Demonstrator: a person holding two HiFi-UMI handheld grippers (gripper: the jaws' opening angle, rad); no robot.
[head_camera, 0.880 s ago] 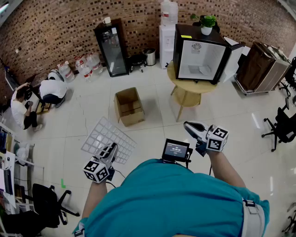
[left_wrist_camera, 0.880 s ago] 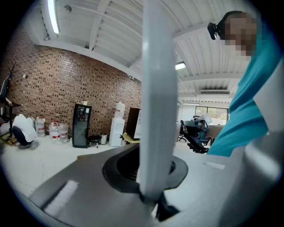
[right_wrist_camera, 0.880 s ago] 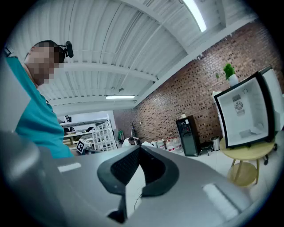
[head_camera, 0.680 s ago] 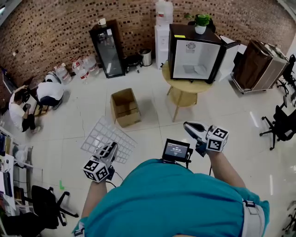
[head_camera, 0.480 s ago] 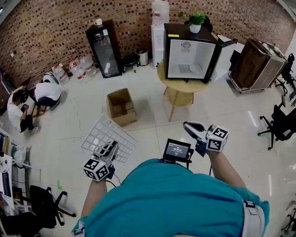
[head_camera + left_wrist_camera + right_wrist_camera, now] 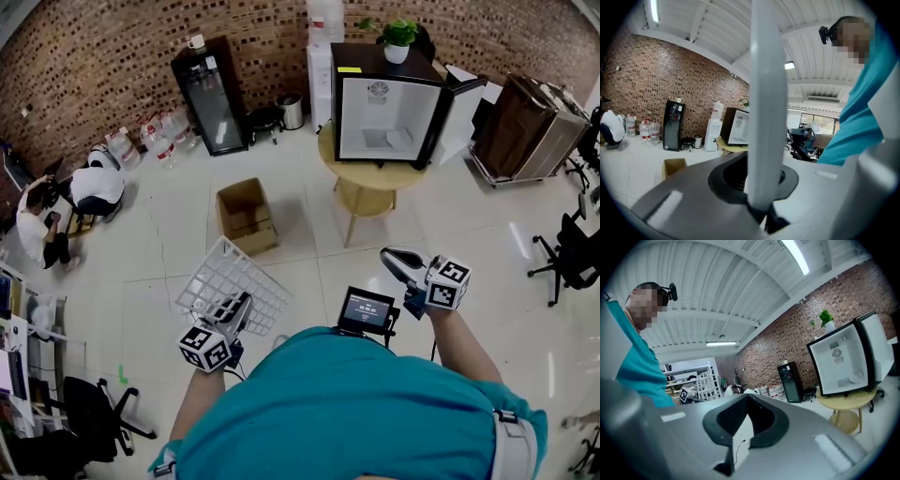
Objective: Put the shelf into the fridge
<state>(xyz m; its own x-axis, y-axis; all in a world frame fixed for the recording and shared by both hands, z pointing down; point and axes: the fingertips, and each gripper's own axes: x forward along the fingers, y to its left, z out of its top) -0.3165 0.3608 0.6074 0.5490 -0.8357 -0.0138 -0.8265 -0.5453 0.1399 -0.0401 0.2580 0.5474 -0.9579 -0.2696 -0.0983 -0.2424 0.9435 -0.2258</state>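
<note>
White wire grid shelf (image 6: 225, 272) is pinched edge-on by left gripper (image 6: 234, 306) fingers. Right gripper (image 6: 394, 260) fingers are pressed together, nothing held.

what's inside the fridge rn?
Open fridge: bare white walls, round vent on the back, a step at the bottom, no shelf yet. Inner ceiling is hidden from above.

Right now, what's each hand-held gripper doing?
Left hand-held gripper: shut on the shelf, gripping its edge.
Right hand-held gripper: shut or all but shut, holding nothing.
</note>
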